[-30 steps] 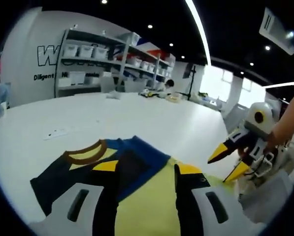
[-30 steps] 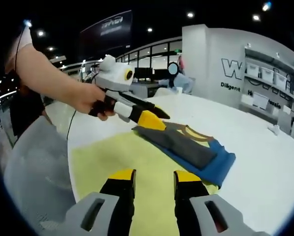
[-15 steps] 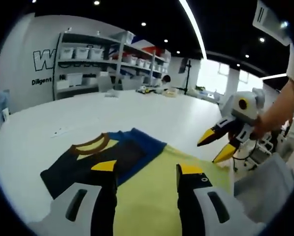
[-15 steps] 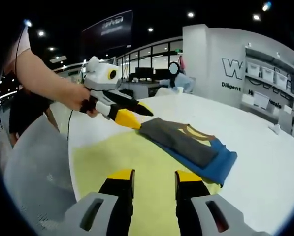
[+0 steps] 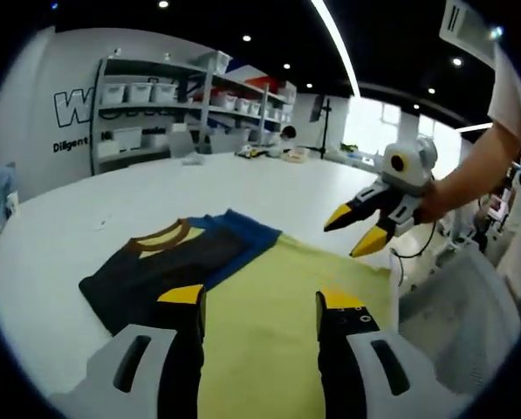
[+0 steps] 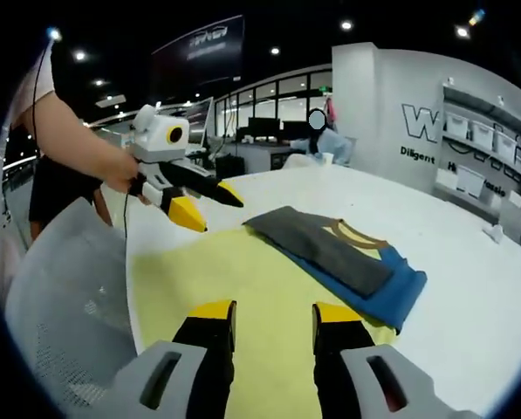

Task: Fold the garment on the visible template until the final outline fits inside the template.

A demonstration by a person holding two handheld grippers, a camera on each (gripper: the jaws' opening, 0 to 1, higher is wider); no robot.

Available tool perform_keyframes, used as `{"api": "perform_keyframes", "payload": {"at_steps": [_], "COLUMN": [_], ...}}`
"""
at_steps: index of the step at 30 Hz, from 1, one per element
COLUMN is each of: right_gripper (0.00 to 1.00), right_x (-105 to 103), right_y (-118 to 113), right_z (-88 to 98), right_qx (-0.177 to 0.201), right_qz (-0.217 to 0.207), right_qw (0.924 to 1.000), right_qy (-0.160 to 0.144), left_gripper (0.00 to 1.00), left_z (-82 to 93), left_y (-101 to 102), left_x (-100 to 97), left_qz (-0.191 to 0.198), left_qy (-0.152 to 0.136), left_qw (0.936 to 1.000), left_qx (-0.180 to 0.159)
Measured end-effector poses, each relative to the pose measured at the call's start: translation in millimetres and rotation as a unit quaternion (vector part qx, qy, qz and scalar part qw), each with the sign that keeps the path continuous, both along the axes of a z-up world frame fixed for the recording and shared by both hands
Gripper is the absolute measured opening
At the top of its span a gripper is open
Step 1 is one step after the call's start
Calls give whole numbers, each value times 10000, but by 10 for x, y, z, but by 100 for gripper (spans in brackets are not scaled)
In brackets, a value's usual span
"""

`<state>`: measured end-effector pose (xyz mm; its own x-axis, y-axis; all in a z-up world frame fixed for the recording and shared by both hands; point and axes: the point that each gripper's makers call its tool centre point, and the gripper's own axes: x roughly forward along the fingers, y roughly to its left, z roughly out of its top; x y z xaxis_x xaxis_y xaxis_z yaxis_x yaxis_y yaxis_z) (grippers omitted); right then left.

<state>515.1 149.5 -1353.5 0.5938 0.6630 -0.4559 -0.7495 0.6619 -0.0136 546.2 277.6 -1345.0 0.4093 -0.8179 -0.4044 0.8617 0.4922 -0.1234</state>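
Left gripper view: the left gripper (image 5: 258, 305) stands with its yellow-tipped jaws spread, nothing between them, above the yellow template (image 5: 269, 332). The template sheet lies flat on the white table (image 5: 155, 188) and runs between and beyond both jaws. The folded garment (image 5: 177, 262), dark grey over blue with a tan-trimmed collar, lies just ahead of the left jaw and off to its left; its blue edge rests on the template's far left margin, while most of the grey part lies on bare table beside the sheet. The right gripper (image 5: 358, 229) is in view ahead and to the right of the jaws, held by a hand (image 5: 435, 199); its jaws are parted and hold nothing, above the template's far right corner.

Right gripper view: the right gripper (image 6: 270, 319) has its jaws spread and empty over the template (image 6: 225, 288). The garment (image 6: 343, 262) lies ahead and to the right of the jaws, in a long folded strip along the template's far edge, blue layer undermost. The left gripper (image 6: 203, 202) is ahead and to the left, held by a hand (image 6: 120, 170), jaws apart and empty, clear of the garment. Shelving with bins (image 6: 483, 144) stands against the far wall.
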Motion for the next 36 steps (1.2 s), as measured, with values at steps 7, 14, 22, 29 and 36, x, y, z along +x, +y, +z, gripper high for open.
{"api": "perform_keyframes", "payload": {"at_steps": [7,14,22,29,36], "right_gripper": [31,33,34,33,30], "right_x": [-84,-200,-386,-622,-841], "right_y": [-36,-51,-94,-201,-390], "right_z": [-62,-130,-274,-463,-652], "right_qx": [-16,-89,-183,-418,-674], "right_qz": [105,264,495,725,876], "right_qw": [9999,9996,9982,9953,9915], "right_qy": [61,104,276,488,686], "left_gripper": [49,49,48,47,45], "left_z": [-128,-247,-406,-567,-722], "left_y": [241,439,577,665,761], "left_x": [-247,-489,-722,-882,-992], "left_qz": [-74,-273,-558,-776,-958], "left_qy": [91,124,224,305,370], "left_qw": [9998,9985,9953,9912,9863], "left_qx": [173,460,757,1030,1291]}}
